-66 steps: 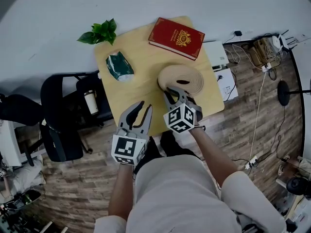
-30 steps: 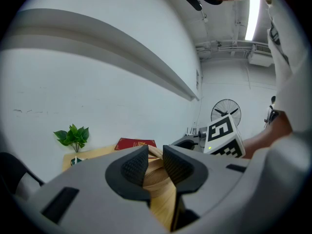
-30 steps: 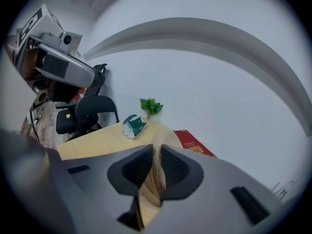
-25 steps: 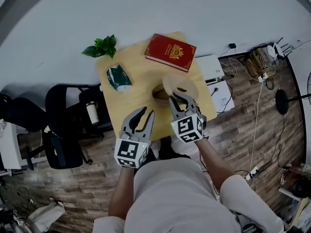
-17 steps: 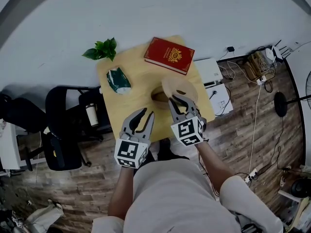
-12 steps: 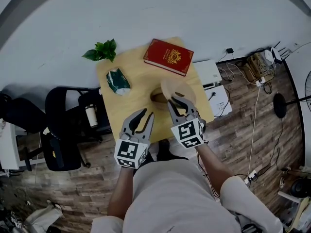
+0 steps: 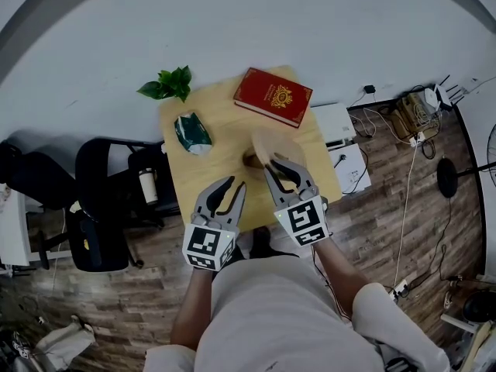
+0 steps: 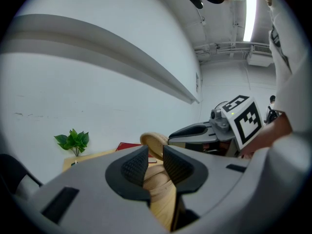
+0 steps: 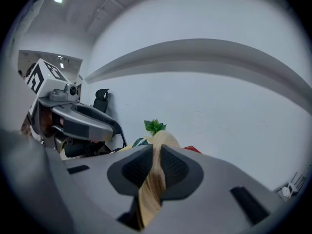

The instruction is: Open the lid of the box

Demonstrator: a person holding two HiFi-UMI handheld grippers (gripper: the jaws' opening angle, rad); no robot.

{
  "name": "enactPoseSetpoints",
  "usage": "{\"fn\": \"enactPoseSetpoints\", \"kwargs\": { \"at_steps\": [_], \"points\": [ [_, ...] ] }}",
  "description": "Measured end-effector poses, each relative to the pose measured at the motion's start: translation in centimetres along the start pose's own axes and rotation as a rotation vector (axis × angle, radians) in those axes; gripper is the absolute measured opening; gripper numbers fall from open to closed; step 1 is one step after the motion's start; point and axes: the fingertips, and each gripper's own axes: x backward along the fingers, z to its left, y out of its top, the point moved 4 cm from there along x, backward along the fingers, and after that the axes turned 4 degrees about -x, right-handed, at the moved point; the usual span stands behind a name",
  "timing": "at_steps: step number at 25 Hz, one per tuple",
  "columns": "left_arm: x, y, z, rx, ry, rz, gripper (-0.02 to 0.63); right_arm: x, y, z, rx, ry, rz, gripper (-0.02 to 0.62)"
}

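right gripper (image 7: 273, 164) is clamping the lid (image 7: 269, 141) by its rim. in the right gripper view the pale wooden edge is sitting pinched between both pads (image 9: 139, 172). the lid is hanging lifted and tilted above the box (image 7: 252, 160), and the darker base is showing just under its left side. the box is sitting mid-right on the table (image 7: 209, 161), nearer the person than the red book (image 7: 273, 97) and well apart from the green packet (image 7: 191, 132) and the plant (image 7: 167, 84).

left gripper (image 7: 236, 183) is hovering over the table's near edge, just beside the right one. its jaws are standing a narrow gap apart and gripping nothing — the wood showing through the gap in the left gripper view is lying beyond the pads, not pressed by them.

progress, as i'm reading it: the opening itself is looking mostly done, since the lid is off its seat and the box is exposed. what's remaining is getting the lid fully clear and setting it down on bare table. i'm not able to tell whether one edge of the lid is touching the box or whether there's a hinge — the gripper is covering that side.
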Motion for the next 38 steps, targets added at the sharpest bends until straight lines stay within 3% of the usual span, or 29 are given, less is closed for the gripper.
{"fn": "enactPoseSetpoints", "kwargs": {
  "at_steps": [23, 38],
  "points": [
    [1.6, 0.7, 1.9, 0.052, 0.042, -0.038, 0.089, -0.5, 2.7, 0.5, -0.281, 0.116, -0.090, 0.051],
    [1.9, 0.9, 2.3, 0.066, 0.039, -0.057, 0.078, -0.3, 2.5, 1.2, -0.329, 0.135, -0.091, 0.051]
  ]
}}
